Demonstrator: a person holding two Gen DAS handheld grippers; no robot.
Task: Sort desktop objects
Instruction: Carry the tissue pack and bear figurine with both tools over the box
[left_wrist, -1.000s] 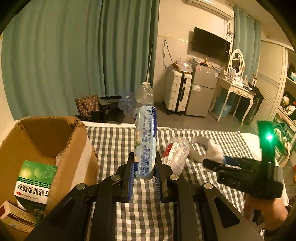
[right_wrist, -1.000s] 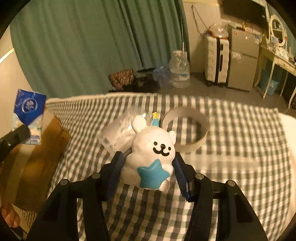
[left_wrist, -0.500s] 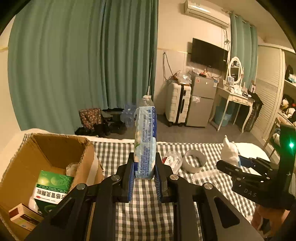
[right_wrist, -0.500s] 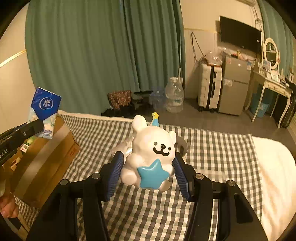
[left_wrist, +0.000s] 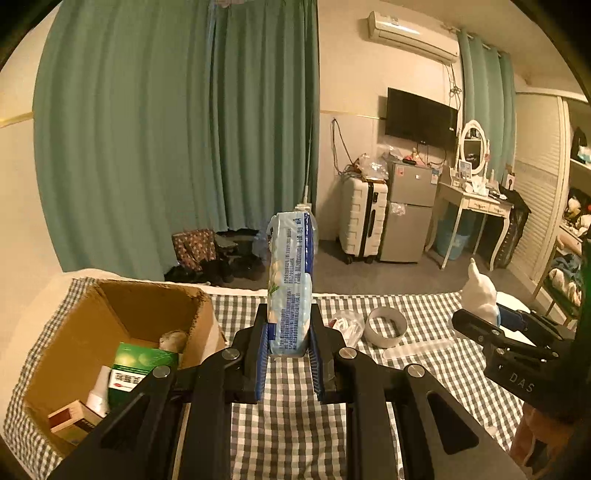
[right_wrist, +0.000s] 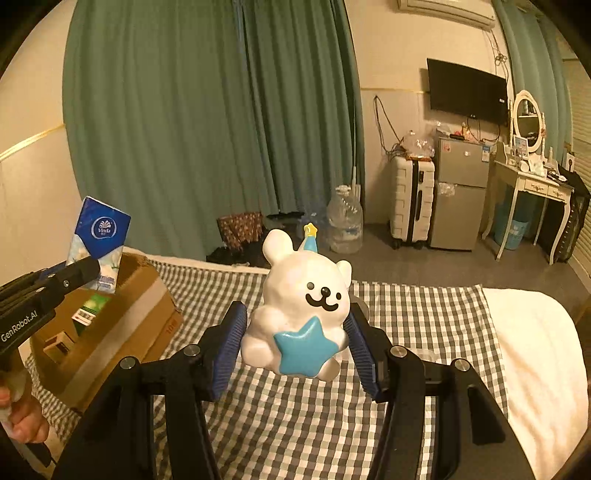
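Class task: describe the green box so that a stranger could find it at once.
Start at the open cardboard box on the checked cloth. Inside it, leaning upright, is the green box, the only green item among its paler neighbours, with a white label strip.

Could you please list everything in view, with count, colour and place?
tissue pack: 1, blue and white, held upright in the left gripper
bear: 1, white with a blue star, held in the right gripper
box: 1, brown cardboard, open, left on the cloth
green carton: 1, green, inside the box
small carton: 1, brown, at the box's near corner
tape ring: 1, white, on the cloth right of the tissue pack
plastic bag: 1, clear, beside the tape ring
cloth: 1, grey-white check, covers the surface
suitcase: 1, white, far wall
fridge: 1, grey, beside the suitcase
left gripper: black, blue fingers
right gripper: black, blue fingers
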